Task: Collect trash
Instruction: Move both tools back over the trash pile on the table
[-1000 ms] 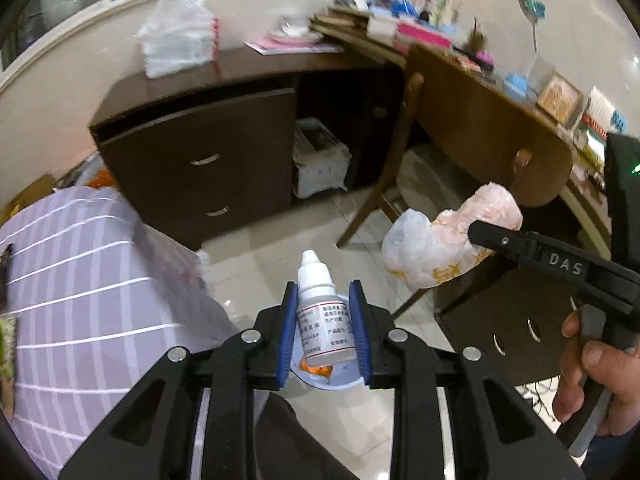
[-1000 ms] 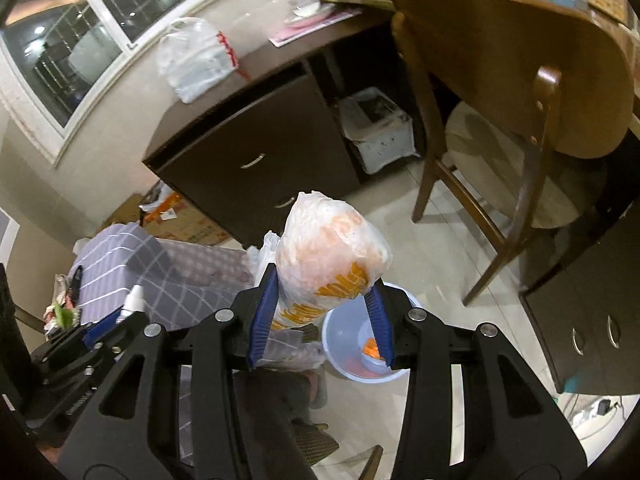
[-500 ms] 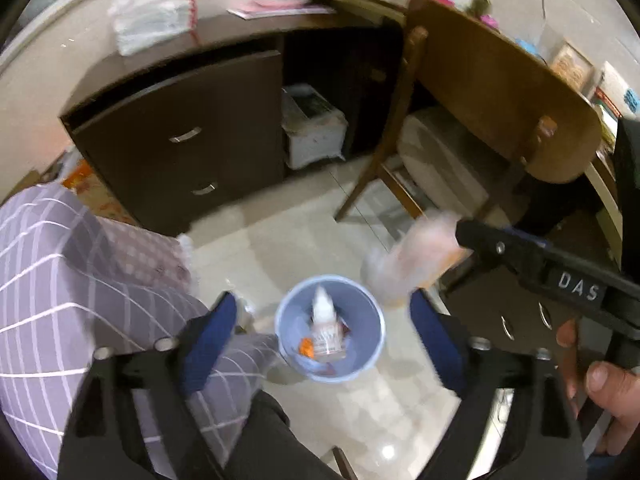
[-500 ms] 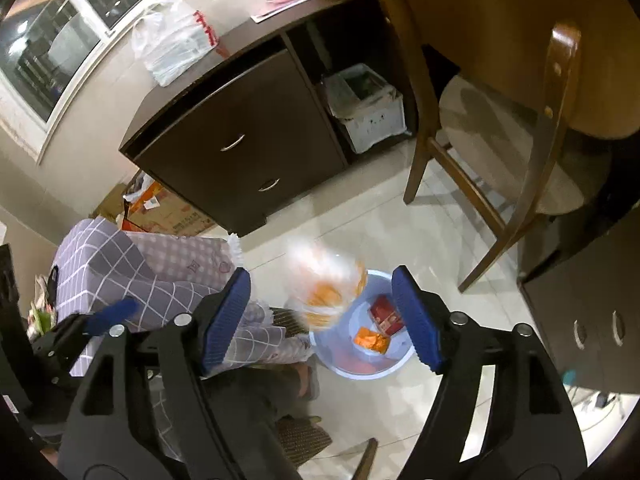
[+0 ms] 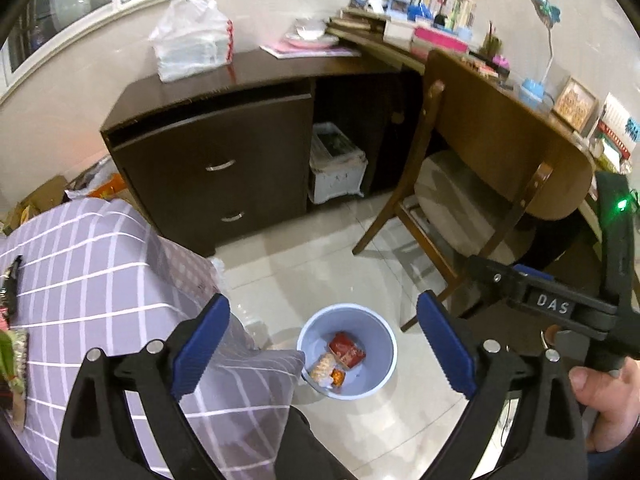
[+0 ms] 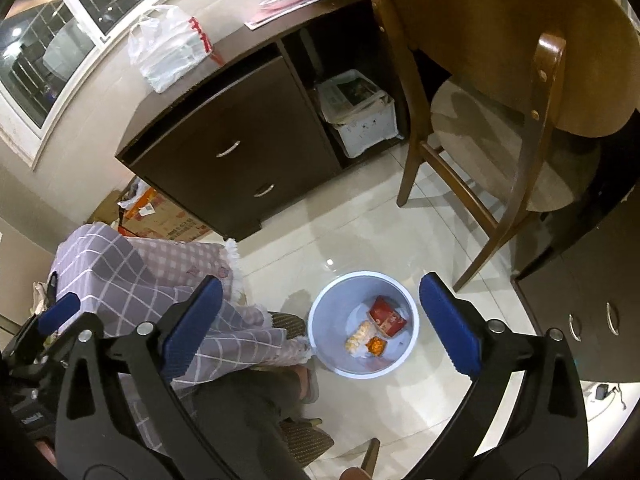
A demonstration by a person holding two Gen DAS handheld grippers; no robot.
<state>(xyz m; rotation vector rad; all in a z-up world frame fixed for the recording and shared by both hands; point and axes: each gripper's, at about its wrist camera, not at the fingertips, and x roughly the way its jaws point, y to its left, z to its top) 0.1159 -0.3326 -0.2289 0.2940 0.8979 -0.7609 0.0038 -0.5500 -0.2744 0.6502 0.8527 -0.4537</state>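
Note:
A pale blue bin (image 5: 382, 344) stands on the tiled floor, below and between the fingers of my left gripper (image 5: 322, 300). Its jaws are opening with nothing between them. In the bin lie a red packet (image 5: 347, 350) and an orange-and-white plastic bag (image 5: 322, 366). In the right wrist view the same bin (image 6: 332, 320) holds the red packet (image 6: 386, 318) and the bag (image 6: 358, 338). My right gripper (image 6: 320, 280) hangs above it, jaws also opening and empty. The small white bottle cannot be made out in the bin.
A checked purple cloth (image 5: 100, 280) covers a surface to the left, its edge hanging beside the bin. A wooden chair (image 5: 472, 200) stands to the right, and a dark drawer cabinet (image 5: 216, 168) behind with a white crate (image 5: 338, 168). A hand (image 5: 608, 404) holds the right tool.
Both grippers opened. The white bottle dropped out of the left one and the orange-and-white bag out of the right one, both falling to the bin. The left hand rose a little.

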